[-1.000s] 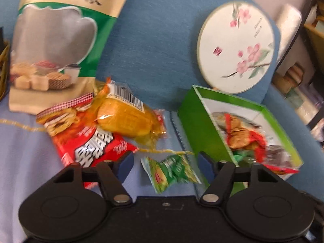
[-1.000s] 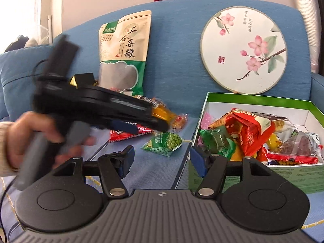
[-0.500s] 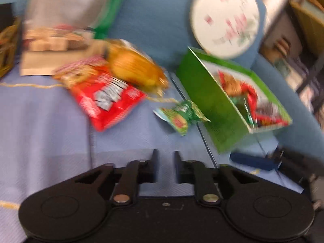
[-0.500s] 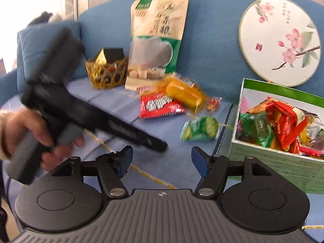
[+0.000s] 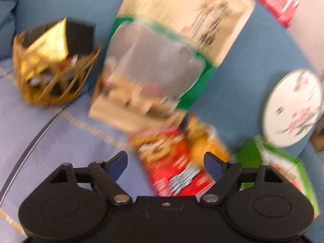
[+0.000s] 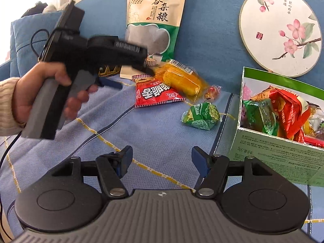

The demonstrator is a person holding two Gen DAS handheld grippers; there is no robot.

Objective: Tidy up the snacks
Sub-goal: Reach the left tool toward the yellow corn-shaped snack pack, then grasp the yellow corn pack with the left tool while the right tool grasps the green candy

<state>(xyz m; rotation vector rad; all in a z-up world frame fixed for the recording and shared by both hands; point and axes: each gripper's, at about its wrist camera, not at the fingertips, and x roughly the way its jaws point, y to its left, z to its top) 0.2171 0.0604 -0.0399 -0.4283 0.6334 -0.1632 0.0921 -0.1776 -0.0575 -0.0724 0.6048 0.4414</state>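
Note:
A red snack packet (image 6: 157, 94) lies on the blue sofa seat, with a yellow corn packet (image 6: 182, 79) behind it, a small candy (image 6: 211, 93) and a green pea packet (image 6: 201, 114) to its right. The green box (image 6: 283, 154) at the right holds several snacks. My left gripper (image 5: 166, 162) is open, with the red packet (image 5: 174, 166) between and beyond its fingers; the view is blurred. From the right wrist it shows as a hand-held black tool (image 6: 133, 75) just left of the red packet. My right gripper (image 6: 162, 158) is open and empty above the seat.
A tall green-and-cream grain bag (image 6: 156, 20) leans on the backrest. A gold wire basket (image 5: 50, 77) with dark boxes stands at the left. A round floral fan (image 6: 279, 30) leans behind the box. A red wipes pack (image 5: 275, 0) lies on the backrest.
My left gripper was shut half a second ago and is now open; it swung left toward the red packet. My right gripper stayed open and shifted a little.

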